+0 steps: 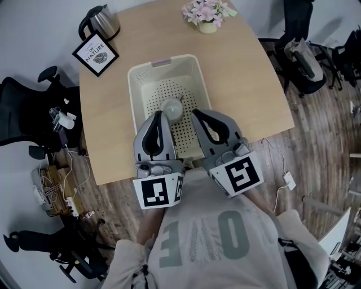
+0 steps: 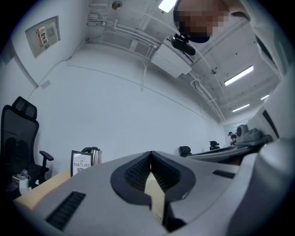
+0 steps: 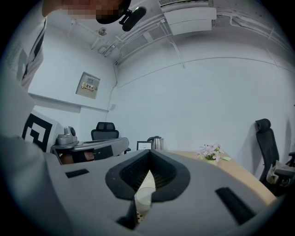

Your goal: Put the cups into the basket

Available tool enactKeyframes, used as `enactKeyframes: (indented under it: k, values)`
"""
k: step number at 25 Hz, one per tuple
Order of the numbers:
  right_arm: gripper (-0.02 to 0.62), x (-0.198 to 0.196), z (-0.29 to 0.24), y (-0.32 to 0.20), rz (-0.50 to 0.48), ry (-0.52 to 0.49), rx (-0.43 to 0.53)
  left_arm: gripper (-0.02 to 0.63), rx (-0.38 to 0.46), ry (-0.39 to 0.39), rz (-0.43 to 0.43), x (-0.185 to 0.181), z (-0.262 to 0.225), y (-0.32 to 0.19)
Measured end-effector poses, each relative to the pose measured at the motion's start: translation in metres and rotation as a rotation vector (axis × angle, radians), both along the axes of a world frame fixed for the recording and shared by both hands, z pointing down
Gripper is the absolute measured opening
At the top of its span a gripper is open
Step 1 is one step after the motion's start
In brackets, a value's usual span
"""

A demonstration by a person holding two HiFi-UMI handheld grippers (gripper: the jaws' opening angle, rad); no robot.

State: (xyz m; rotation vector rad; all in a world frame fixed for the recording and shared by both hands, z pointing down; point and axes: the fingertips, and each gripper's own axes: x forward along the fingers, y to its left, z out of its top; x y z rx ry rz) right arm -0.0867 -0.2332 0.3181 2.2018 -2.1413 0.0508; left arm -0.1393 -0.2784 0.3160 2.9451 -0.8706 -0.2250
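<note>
A cream perforated basket [image 1: 141, 84] stands on the wooden table [image 1: 248, 84]. One pale cup [image 1: 172, 108] lies inside it near the front. My left gripper [image 1: 159, 114] hovers over the basket's front left part, just left of the cup, with its jaws shut and nothing between them. My right gripper [image 1: 196, 113] hangs over the front right part, just right of the cup, also shut and empty. In the right gripper view, the cup [image 3: 144, 198] shows through the gap behind the closed tips [image 3: 149, 154]. In the left gripper view, the closed tips [image 2: 150, 154] frame only the basket floor [image 2: 156, 196].
A steel kettle [image 1: 101, 21] and a framed sign [image 1: 95, 52] stand at the table's far left corner, a pot of pink flowers [image 1: 207, 14] at the far edge. Office chairs [image 1: 22, 113] and cables [image 1: 56, 186] lie left of the table, another chair [image 1: 304, 56] to the right.
</note>
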Motion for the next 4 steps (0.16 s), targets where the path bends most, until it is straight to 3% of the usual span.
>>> enactKeyframes:
  k: [4]
  values:
    - [-0.002, -0.0040, 0.0005, 0.0003, -0.010, 0.002, -0.004, 0.008, -0.019, 0.054, 0.035, -0.0038, -0.0038, 0.0007]
